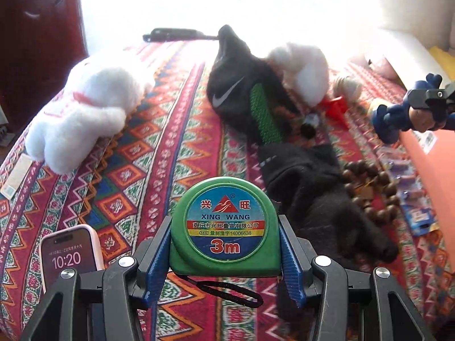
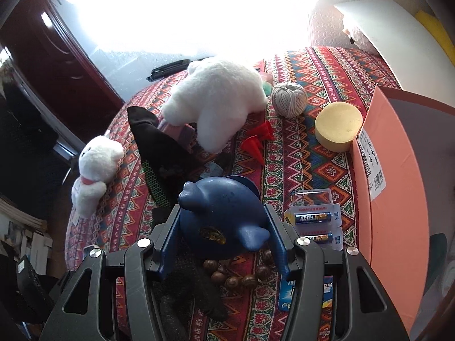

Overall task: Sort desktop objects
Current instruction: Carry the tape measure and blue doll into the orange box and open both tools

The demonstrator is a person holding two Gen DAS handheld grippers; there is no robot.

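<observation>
**Both grippers loaded, most of the clutter on the cloth**

Left wrist view: a table under a red patterned cloth with a blown-out bright window behind. My left gripper has its jaws closed onto the flat sides of a green tape measure, held above the cloth. Its round label faces the camera and reads upright, "3m" at the bottom; its wrist loop hangs below. The case is about as wide as tall, so I see no clear long axis. Beyond it lie a small white plush, black garments, a wooden bead string and a phone showing 10:20.

Right wrist view: the same cloth, with an orange box at the right edge. My right gripper grips a blue toy figure, jaws pressed on its 2 sides; its long axis seems to run away from the camera, though which end is the head I cannot tell. On the cloth I count 2 white plush toys, the large white plush nearest the window, a twine ball, a yellow sponge, red cones and battery packs.

I judge the sorting partway: 2 items are in hand, many lie loose, and the box's inside is hidden.
</observation>
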